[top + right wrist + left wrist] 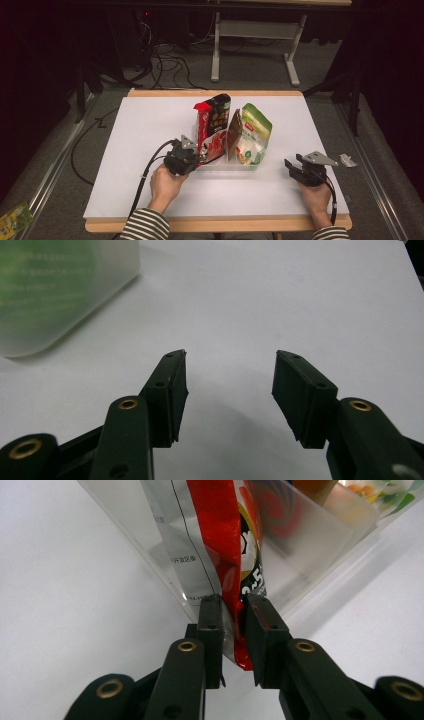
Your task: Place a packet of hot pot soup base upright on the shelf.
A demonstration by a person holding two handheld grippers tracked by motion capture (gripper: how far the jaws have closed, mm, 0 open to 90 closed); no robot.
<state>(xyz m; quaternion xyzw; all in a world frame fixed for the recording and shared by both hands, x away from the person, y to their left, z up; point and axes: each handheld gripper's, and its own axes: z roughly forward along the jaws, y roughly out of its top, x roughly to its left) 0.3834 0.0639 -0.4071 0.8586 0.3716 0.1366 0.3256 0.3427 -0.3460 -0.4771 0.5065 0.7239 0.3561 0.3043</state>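
Note:
A clear plastic bin (226, 165) stands mid-table and holds a red and black snack bag (212, 125), a brown packet (234, 131) and a green and white bag (255, 132), all upright. My left gripper (199, 159) is at the bin's near left corner. In the left gripper view its jaws (233, 616) press from both sides on the red bag's (220, 540) lower side seam, next to the bin wall (320, 540). My right gripper (291, 166) rests on the white table right of the bin, open, with nothing between its fingers (230, 371). The bin's blurred corner (60, 295) lies ahead at the left.
A white sheet (150, 150) covers the wooden table. A small grey piece (348, 161) lies near the right edge. A green packet (15, 220) lies on the floor at the bottom left. Cables (170, 65) and a table frame (255, 30) stand beyond the far edge.

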